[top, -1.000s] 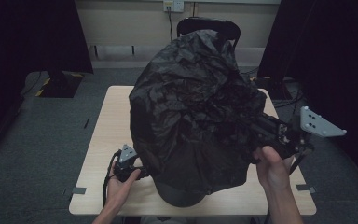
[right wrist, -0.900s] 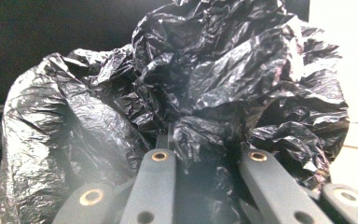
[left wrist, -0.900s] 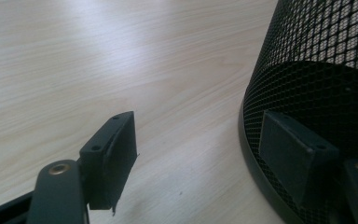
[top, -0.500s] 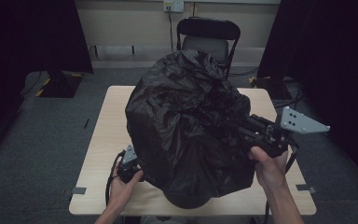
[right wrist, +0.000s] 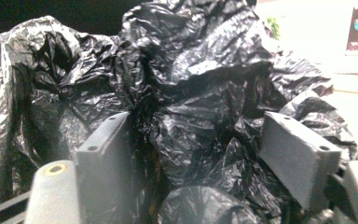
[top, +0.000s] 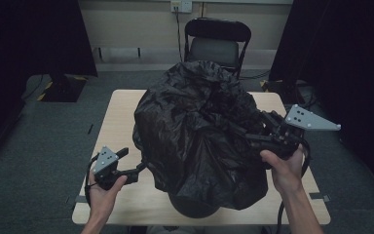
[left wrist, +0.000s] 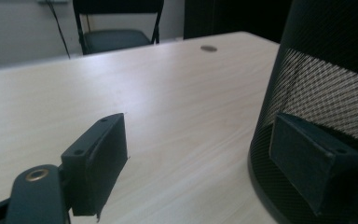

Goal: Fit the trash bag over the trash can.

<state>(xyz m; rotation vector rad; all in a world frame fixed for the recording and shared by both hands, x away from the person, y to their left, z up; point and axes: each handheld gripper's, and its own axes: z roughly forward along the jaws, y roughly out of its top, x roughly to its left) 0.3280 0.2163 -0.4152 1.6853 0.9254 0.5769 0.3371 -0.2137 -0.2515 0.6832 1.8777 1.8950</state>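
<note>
A crumpled black plastic bag [top: 199,131] is draped over a black mesh bin [top: 195,207] that stands on the wooden table [top: 117,112]. My right gripper [top: 258,129] is at the bag's right side. Its jaws have just been opening and now stand wide, with loose folds of the bag [right wrist: 191,93] between them, unpinched. My left gripper [top: 131,163] hovers open near the bin's base at the lower left, having widened a little. In the left gripper view, bare table lies between the jaws of this gripper [left wrist: 198,135] and the mesh bin [left wrist: 326,84] rises behind the right-hand jaw.
A black folding chair [top: 216,46] stands behind the table's far edge. Dark curtains hang on both sides. A small round mark [left wrist: 209,48] sits on the far tabletop. Bare table lies left of the bin.
The bag has sunk lower over the bin. My right gripper's jaws went from pinching the bag to standing wide. My left hand has drawn left, away from the bag.
</note>
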